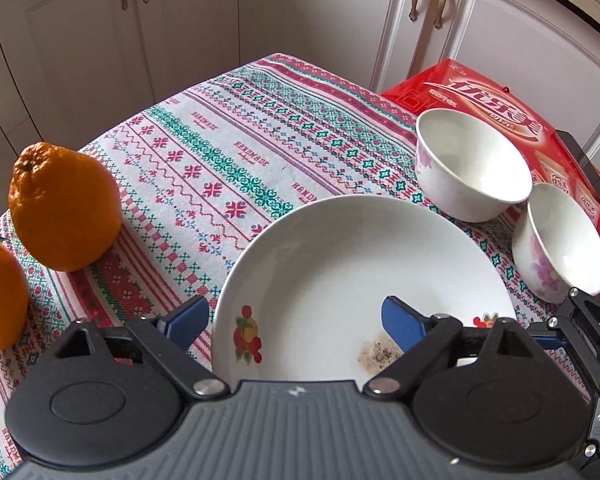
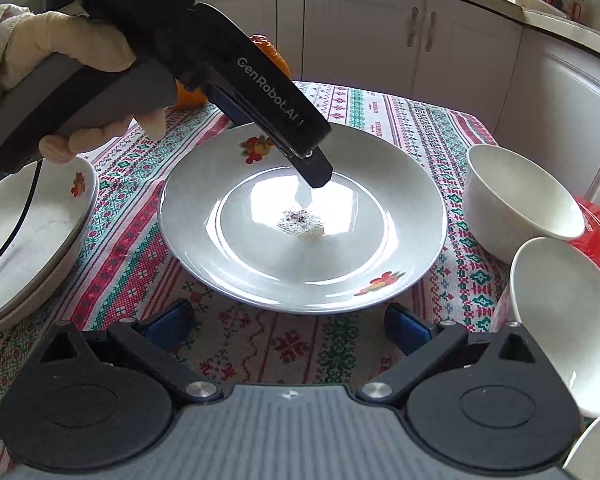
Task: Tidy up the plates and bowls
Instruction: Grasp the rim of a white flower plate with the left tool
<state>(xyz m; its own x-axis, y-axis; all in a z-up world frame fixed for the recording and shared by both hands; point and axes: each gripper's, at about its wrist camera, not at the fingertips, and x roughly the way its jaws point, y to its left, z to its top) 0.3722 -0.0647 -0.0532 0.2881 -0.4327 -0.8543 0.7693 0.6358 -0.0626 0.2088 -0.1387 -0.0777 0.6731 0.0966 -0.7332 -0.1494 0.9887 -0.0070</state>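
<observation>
Leftmost, in the right wrist view: stack of plates (image 2: 28, 240), white, fruit motif on the rim, at the counter edge; above it a gloved hand (image 2: 60, 76) holding the left claw (image 1: 296, 322), which reaches down over the middle plate; oranges (image 1: 64, 206), two, at the left side of the patterned tablecloth (image 1: 204, 160), well apart from the dishes; plate (image 2: 300, 224), white, fruit decals on the rim, a small speckled residue (image 2: 302, 224) in its well, lying flat at the centre of the counter; left claw jaws parted, one blue pad outside the plate's near-left rim and the other over its well, straddling the rim, neither pad seen pressing on it; right claw (image 2: 290, 330), jaws apart with nothing between, held over bare cloth just short of the plate's near rim; bowls, two, white with pink floral print, right of the plate, the farther bowl (image 1: 472, 164) upright, the nearer bowl (image 1: 560, 244) just beside it; red box (image 1: 488, 96) behind the bowls at the far right; white cabinet doors (image 1: 180, 20) beyond the counter.
</observation>
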